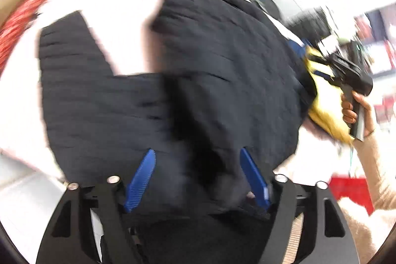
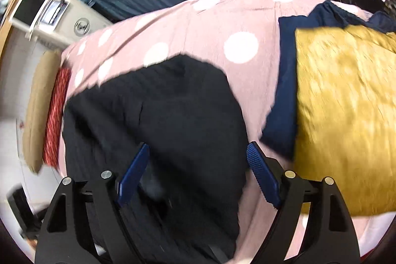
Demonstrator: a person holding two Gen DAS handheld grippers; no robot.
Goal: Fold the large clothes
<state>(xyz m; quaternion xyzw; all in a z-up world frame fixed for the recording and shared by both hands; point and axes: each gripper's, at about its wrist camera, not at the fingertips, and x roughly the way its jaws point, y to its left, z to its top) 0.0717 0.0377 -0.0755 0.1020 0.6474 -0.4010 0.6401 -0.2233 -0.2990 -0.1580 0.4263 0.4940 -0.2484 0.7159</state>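
Black ribbed-knit sweater [image 2: 158, 120] lies directly beneath both wide-open, empty tongs, left [image 1: 198, 177] and right [image 2: 198, 172], its length running away across the dotted pink bedspread [image 2: 198, 34].

Your left wrist camera looks steeply down, close above the black ribbed garment [image 1: 173, 90], which fills most of its blurred view. At the right edge of that view, beyond the garment, you can see your right hand [image 1: 356, 110] on its tool handle, beside a yellow cloth [image 1: 321, 110].

Your right wrist camera also tilts down from close above the same garment [image 2: 160, 115], seen low and left of centre, with the pink dotted cover [image 2: 210, 24] beyond it and the yellow cloth [image 2: 346, 103] to its right.

Both views share the garment, the yellow cloth and the red patterned fabric [image 2: 54, 115] at the garment's left.
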